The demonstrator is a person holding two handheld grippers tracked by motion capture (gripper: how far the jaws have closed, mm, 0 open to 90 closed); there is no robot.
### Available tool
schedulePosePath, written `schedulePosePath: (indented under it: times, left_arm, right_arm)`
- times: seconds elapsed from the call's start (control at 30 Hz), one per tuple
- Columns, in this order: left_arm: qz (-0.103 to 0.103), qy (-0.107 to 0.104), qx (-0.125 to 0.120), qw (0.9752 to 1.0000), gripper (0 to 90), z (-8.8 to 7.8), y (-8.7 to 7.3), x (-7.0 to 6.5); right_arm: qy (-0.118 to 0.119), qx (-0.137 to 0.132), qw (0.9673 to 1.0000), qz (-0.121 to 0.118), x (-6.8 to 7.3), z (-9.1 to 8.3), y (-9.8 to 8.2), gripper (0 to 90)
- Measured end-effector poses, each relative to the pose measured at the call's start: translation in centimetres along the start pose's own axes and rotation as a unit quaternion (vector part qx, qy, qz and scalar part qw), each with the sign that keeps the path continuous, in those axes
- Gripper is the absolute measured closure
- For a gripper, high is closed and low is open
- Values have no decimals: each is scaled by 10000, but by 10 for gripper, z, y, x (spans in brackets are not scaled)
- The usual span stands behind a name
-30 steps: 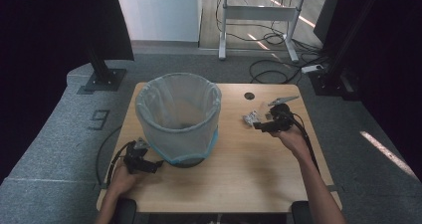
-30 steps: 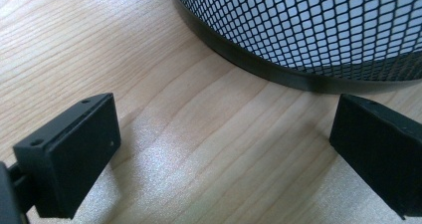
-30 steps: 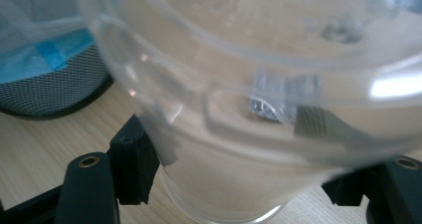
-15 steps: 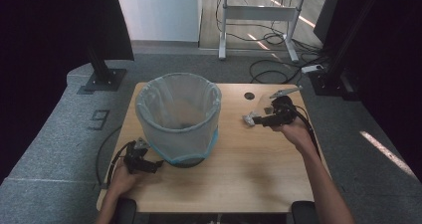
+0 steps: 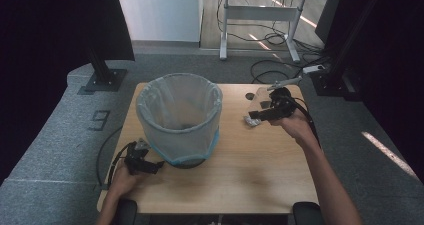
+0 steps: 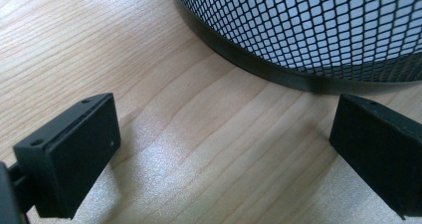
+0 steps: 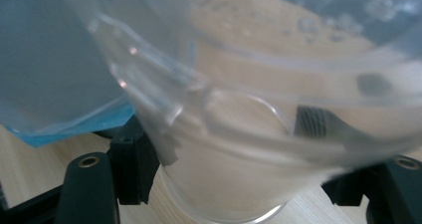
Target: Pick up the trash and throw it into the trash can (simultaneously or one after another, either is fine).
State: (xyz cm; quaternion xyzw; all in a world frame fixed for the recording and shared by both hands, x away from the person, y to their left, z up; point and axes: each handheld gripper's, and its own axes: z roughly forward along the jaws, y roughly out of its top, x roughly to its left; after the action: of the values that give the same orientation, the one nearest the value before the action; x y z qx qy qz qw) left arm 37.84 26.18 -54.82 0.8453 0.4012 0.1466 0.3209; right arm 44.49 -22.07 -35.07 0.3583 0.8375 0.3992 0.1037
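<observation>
A black mesh bin with a pale plastic liner stands left of centre on the wooden table. My right gripper hovers above the table to the right of the bin, jaws pointing left, shut on a clear plastic cup. In the right gripper view the cup sits squeezed between the jaws, with the liner behind it on the left. My left gripper rests on the table by the bin's near left side. Its jaws stand open and hold nothing, with the bin's base just ahead.
A small dark hole marks the tabletop behind the cup. Beyond the table lie a grey carpeted floor, loose cables and a white desk frame. Black stands rise at the left and at the right.
My right gripper has risen with the cup in it and drifted slightly away from the near edge. The left gripper has stayed put.
</observation>
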Motion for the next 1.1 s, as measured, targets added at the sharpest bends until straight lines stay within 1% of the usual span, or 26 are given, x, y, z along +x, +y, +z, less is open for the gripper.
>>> schedulePosePath:
  times: [0.2,0.27,0.43,0.5,0.57,0.63,0.9,1.1]
  left_arm:
    - [0,3,-9,10000,0,0,0,0]
    - [-1,2,-8,10000,0,0,0,0]
    - [0,2,-6,10000,0,0,0,0]
    - [-1,2,-6,10000,0,0,0,0]
    - [-1,1,-6,10000,0,0,0,0]
    - [0,1,-6,10000,0,0,0,0]
    - [1,1,-5,10000,0,0,0,0]
    - [0,1,-6,10000,0,0,0,0]
  right_arm:
    - [118,-24,9999,-98,9,-5,18,288]
    - [195,-54,9997,-129,12,-8,25,288]
    - [238,-66,9994,-262,20,-12,39,288]
    - [288,-71,9992,-278,23,-14,44,289]
    - [281,-55,9991,-324,26,-15,49,288]
    - [342,-73,9988,-339,28,-16,54,288]
    - [411,-50,9979,-494,39,-17,74,289]
    - [504,-94,9968,-620,48,-17,90,289]
